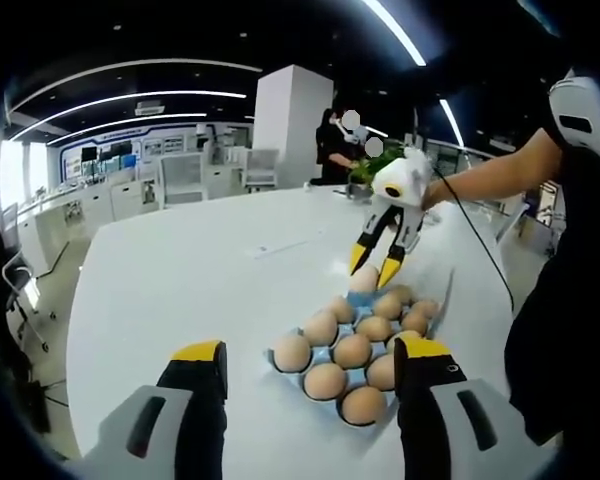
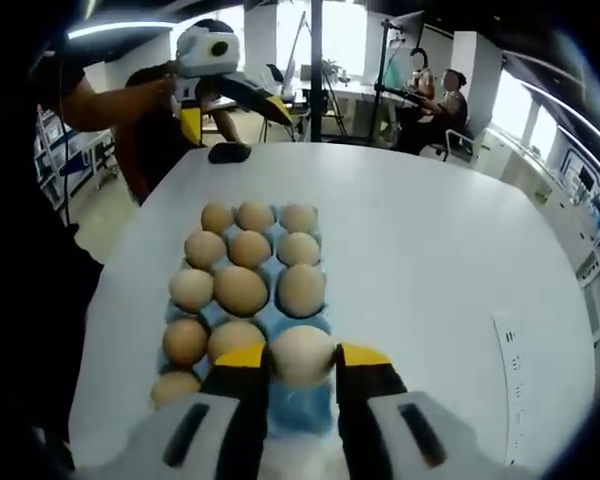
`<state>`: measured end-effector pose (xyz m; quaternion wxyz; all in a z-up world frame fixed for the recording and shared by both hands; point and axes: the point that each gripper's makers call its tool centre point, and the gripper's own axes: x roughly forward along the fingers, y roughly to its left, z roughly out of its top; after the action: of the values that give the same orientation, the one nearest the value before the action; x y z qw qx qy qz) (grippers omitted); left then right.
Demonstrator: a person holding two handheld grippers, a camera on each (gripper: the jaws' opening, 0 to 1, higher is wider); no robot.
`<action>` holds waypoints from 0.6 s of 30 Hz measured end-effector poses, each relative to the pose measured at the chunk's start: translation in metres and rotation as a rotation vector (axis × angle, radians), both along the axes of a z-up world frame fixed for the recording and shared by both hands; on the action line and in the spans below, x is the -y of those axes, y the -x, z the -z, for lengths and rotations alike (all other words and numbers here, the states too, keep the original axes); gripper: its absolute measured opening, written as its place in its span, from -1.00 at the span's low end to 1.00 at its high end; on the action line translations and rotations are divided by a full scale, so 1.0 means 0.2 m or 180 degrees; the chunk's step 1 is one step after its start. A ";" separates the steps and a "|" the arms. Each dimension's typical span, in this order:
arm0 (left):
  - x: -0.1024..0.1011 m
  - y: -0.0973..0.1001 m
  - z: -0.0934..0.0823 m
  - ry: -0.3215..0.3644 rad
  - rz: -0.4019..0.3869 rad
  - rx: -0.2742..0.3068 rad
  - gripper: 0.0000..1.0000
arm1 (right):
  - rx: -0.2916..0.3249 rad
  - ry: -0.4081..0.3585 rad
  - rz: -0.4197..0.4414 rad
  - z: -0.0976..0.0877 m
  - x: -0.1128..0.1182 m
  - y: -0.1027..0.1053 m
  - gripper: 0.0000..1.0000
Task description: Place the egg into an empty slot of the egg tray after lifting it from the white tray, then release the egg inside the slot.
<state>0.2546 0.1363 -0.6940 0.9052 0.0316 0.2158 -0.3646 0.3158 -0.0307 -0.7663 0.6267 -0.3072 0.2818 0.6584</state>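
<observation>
In the right gripper view, the right hand-held gripper (image 2: 300, 360) has its yellow-tipped jaws closed against the two sides of a pale egg (image 2: 302, 354), holding it over the near end of the blue egg tray (image 2: 298, 412). The slot under the egg looks bare blue, and the slots beyond it hold brown eggs (image 2: 242, 290) in rows. This view also shows a white strip with small markings (image 2: 513, 366) lying near the tabletop's right edge, and a dark flat object (image 2: 229, 152) at the far edge, just below the left hand-held gripper held up by a person's hand.

The left gripper view sees the tray from the other end. Here the right hand-held gripper (image 1: 377, 266) comes down at the far end of the egg tray (image 1: 280, 362), the pale egg (image 1: 364, 279) between its tips, a cable trailing back from it toward the person's arm. The left hand-held gripper (image 1: 310, 362) hangs above the white tabletop (image 1: 180, 270) with its jaws wide apart and nothing between them. Beyond the tabletop's far edge stand a green plant (image 1: 368, 168), white chairs (image 1: 183, 178) and desks, and a seated person.
</observation>
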 end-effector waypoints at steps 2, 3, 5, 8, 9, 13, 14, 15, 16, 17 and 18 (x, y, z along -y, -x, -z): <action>0.00 0.00 0.00 0.0002 -0.0003 0.0005 0.38 | -0.0022 0.0017 -0.0009 0.01 -0.01 0.00 -0.49; 0.00 0.00 0.00 -0.0001 -0.0005 0.0007 0.37 | -0.0023 0.0021 -0.0013 0.02 -0.02 0.00 -0.49; 0.00 0.00 0.00 0.0001 -0.0008 -0.0003 0.37 | -0.0064 0.0035 -0.0008 0.03 -0.02 0.00 -0.49; -0.01 0.00 0.00 0.0000 -0.0012 -0.0012 0.37 | -0.0077 0.0079 -0.0015 0.05 -0.02 -0.01 -0.49; -0.01 0.00 0.01 0.0001 -0.0014 -0.0013 0.37 | -0.0082 0.0079 -0.0007 0.06 -0.02 -0.01 -0.49; -0.01 0.00 0.00 0.0003 -0.0021 -0.0007 0.37 | -0.0118 0.0107 -0.0017 0.07 -0.02 0.00 -0.49; -0.01 0.00 0.01 0.0005 -0.0018 -0.0010 0.37 | -0.0124 0.0115 -0.0020 0.08 -0.02 0.00 -0.49; -0.01 0.00 0.00 0.0007 -0.0018 -0.0004 0.37 | -0.0125 0.0120 -0.0023 0.08 -0.02 0.00 -0.49; -0.01 0.00 0.00 0.0002 -0.0016 0.0002 0.37 | -0.0125 0.0129 -0.0033 0.08 -0.03 0.00 -0.49; -0.01 0.00 0.00 0.0011 -0.0019 -0.0001 0.37 | -0.0130 0.0135 -0.0035 0.09 -0.03 0.00 -0.49; -0.01 0.00 0.00 0.0017 -0.0023 0.0001 0.37 | -0.0130 0.0139 -0.0038 0.09 -0.03 0.00 -0.48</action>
<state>0.2553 0.1386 -0.6939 0.9066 0.0285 0.2149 -0.3620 0.3154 -0.0251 -0.7844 0.6100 -0.3090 0.3070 0.6619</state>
